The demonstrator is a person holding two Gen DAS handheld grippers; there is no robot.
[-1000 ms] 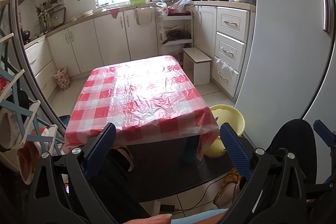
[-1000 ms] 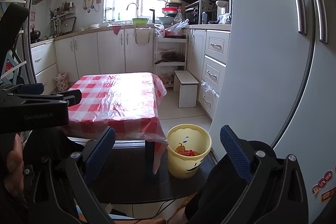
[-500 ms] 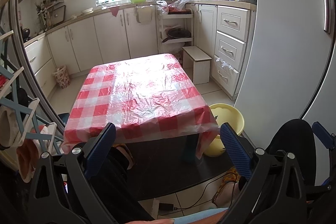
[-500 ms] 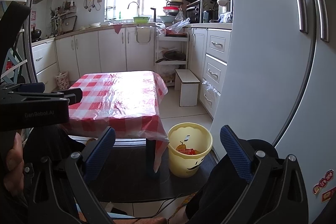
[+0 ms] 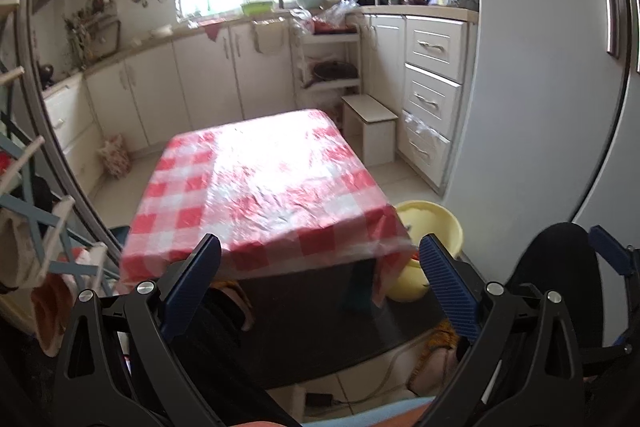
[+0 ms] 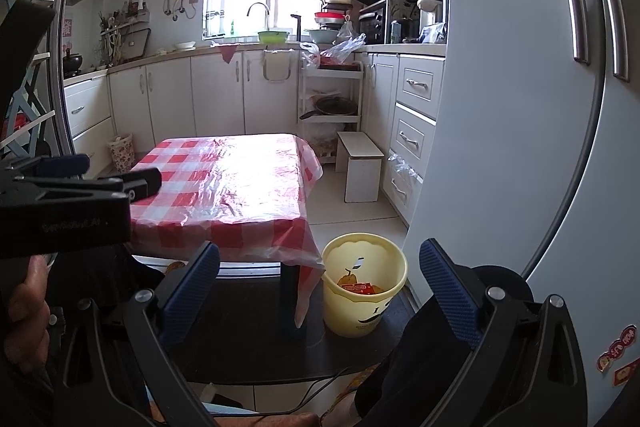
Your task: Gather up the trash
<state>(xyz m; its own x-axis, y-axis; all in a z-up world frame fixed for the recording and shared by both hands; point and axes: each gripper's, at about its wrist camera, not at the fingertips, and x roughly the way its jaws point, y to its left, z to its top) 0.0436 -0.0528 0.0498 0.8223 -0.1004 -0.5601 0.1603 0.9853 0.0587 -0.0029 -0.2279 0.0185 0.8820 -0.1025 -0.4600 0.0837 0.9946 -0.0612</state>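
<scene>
Trash (image 6: 365,289) inside one yellow bin (image 6: 362,311)

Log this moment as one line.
left gripper open, empty | right gripper open, empty | table bare | yellow bin holds trash

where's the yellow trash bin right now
The yellow trash bin sits on the floor, low centre in the right wrist view, beside the checkered table's right corner.

The only lettering, embossed on the left black plastic gripper body (image 6: 68,223), is too blurred to read.
</scene>
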